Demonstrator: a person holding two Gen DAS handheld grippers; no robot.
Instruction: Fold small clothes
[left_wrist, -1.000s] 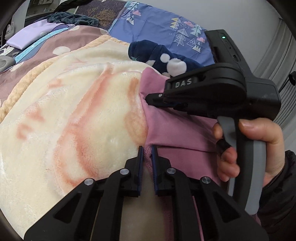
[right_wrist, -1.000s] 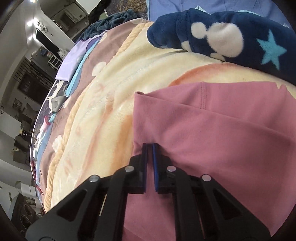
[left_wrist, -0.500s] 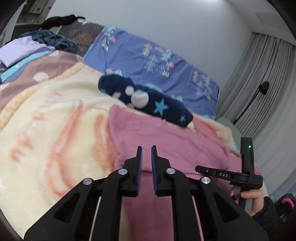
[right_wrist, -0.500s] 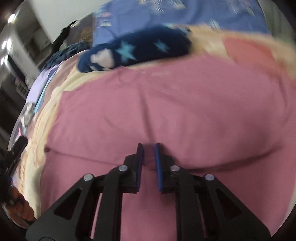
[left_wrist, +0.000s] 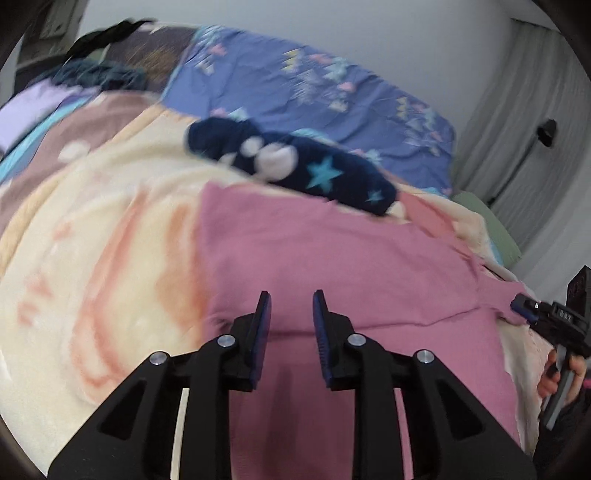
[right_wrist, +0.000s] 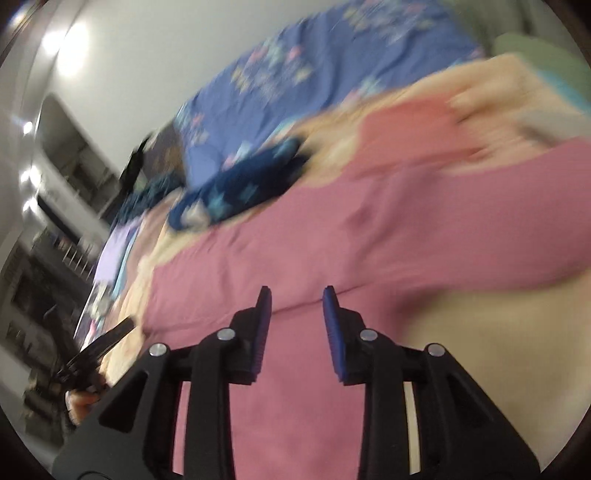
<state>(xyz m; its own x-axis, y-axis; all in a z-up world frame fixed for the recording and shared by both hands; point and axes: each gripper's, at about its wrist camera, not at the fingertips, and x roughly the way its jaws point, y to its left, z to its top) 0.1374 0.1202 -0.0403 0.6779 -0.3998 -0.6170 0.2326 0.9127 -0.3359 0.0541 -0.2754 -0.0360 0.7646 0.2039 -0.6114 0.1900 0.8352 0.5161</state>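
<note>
Pink garment (left_wrist: 332, 258) lay spread on the cream blanket (left_wrist: 92, 258), just in front of a navy star-print fleece item (left_wrist: 295, 170) and the blue patterned bedding (left_wrist: 314, 92) beyond. A horizontal crease ran across the pink cloth ahead of both tools, which I read as one fold already laid down; near portion lay doubled toward the cameras. Further folds looked outstanding, since the piece was broad and flat rather than a compact bundle. Navy item looked bunched, probably unfolded.

Left gripper (left_wrist: 291, 314) hung over the near part of the pink cloth, fingers parted with a clear gap, nothing between them. Right gripper (right_wrist: 297, 314) likewise spread apart over the garment, empty; that view was heavily motion-blurred.

Writing: white lettering on the right tool's body, seen at the edge of the left view, too small to read with confidence. No labels or brand marks legible on the garment or bedding
</note>
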